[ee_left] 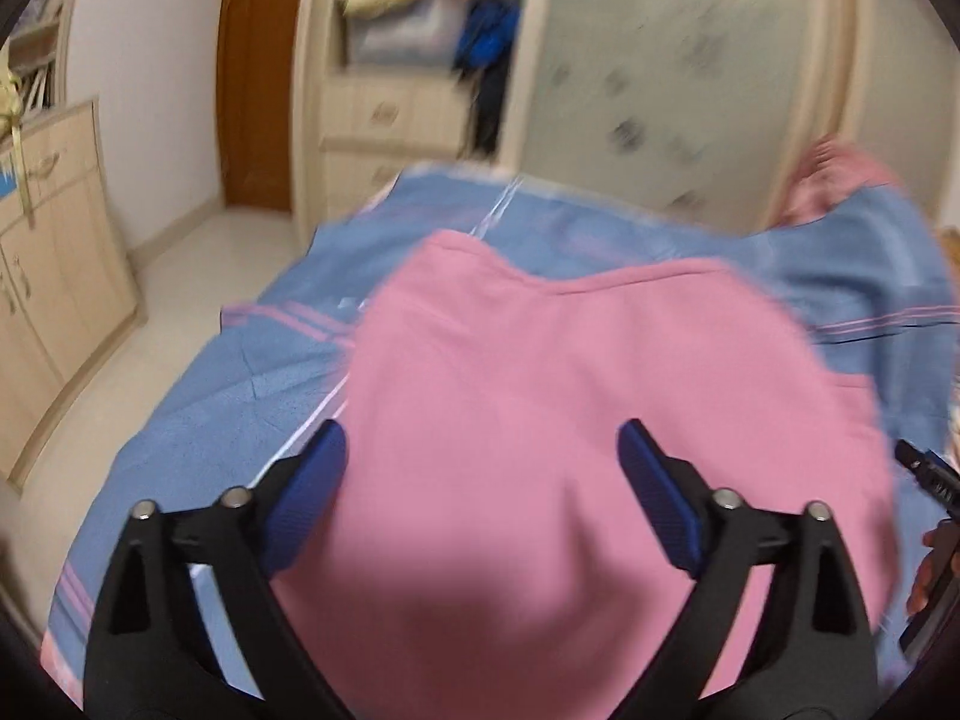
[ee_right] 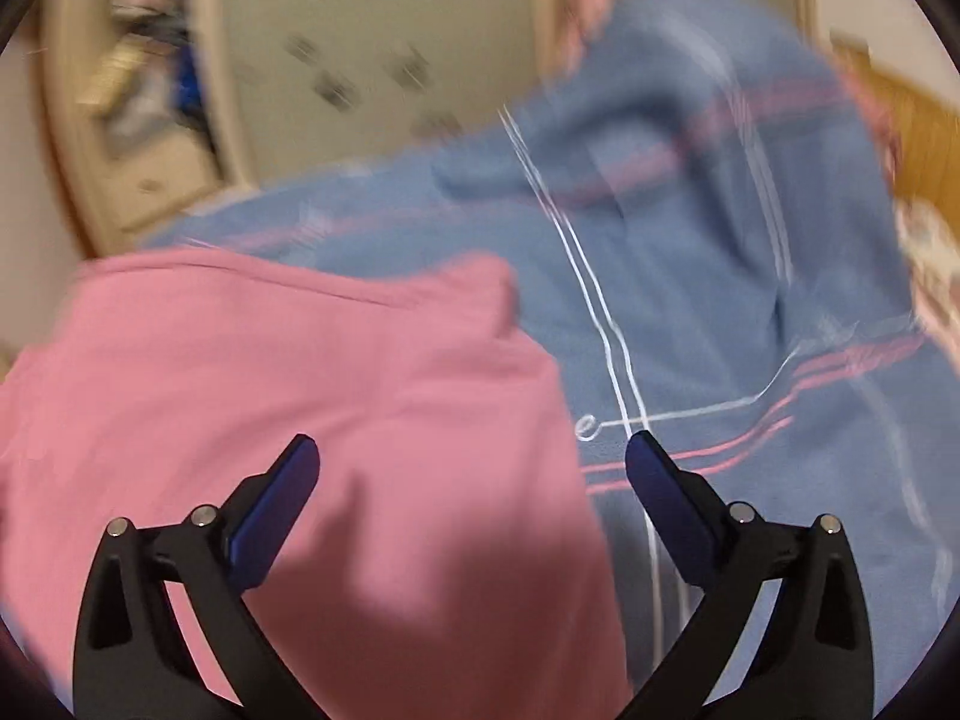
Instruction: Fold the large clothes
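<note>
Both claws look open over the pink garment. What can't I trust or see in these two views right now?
- Pink garment: near edge hidden beneath the left claw, left wrist view; left side cut off by the frame edge, right wrist view.
- Fold count: cannot tell.
- Wardrobe shelf contents: motion-blurred.
- Right claw: whether it touches the cloth, unclear.

1. Left tongs point(ee_left: 483, 450): two matte black plastic arms, each with a triangular cut-out, ending in dark blue ribbed pads point(ee_left: 309, 495).
2. Two silver pivot screws on each arm (four in all).
3. Right tongs point(ee_right: 471, 462): same build, black arms, blue pads point(ee_right: 666, 507), silver screw heads.
4. Right tongs also show at the left view's edge, black, blurred, with part of a hand point(ee_left: 933, 564).
</note>
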`<state>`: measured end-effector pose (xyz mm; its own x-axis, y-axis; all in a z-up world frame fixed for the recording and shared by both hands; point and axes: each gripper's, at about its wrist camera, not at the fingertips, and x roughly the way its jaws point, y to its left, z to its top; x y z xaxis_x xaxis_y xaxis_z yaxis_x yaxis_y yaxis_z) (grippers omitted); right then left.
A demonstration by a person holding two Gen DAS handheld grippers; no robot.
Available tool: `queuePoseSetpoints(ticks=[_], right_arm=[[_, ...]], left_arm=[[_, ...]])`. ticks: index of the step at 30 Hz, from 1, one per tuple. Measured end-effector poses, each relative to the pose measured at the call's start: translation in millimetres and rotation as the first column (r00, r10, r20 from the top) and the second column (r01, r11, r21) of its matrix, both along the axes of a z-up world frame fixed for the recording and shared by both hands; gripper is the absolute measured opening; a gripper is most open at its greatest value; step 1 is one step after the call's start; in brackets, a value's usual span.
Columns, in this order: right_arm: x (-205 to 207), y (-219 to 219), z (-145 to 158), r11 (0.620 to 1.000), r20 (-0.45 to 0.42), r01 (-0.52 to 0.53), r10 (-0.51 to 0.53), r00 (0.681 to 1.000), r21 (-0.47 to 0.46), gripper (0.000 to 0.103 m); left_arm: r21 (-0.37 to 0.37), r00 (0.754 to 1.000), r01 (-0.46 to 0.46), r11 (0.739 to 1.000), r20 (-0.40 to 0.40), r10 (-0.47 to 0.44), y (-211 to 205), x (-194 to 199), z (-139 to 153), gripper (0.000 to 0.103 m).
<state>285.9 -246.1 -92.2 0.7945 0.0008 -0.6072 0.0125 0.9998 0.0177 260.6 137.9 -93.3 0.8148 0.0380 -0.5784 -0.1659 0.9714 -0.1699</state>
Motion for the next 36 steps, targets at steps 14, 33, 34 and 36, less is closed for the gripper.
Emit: queuePoseSetpoints(ticks=[14, 33, 34, 36], right_arm=[[-253.9, 100.1, 101.9, 0.979, 0.257, 0.017, 0.037, 0.966, -0.205, 0.102], [-340.6, 98.5, 129.1, 0.989, 0.254, -0.043, 0.077, 0.964, -0.140, 0.102], [-342.8, 98.3, 130.4, 0.989, 0.257, -0.044, 0.080, 0.963, -0.143, 0.102], [-348.6, 100.3, 131.9, 0.988, 0.266, -0.045, 0.083, 0.960, -0.149, 0.102]], left_arm=[[0.279, 0.972, 0.077, 0.957, 0.195, -0.134, -129.4, -225.9, 113.9, 0.101], [0.227, 0.954, 0.085, 0.970, 0.264, -0.145, -141.0, -337.3, 144.7, 0.101], [0.229, 0.954, 0.083, 0.970, 0.264, -0.144, -141.2, -339.2, 145.3, 0.101], [0.229, 0.953, 0.084, 0.970, 0.267, -0.146, -141.8, -343.9, 146.7, 0.101]])
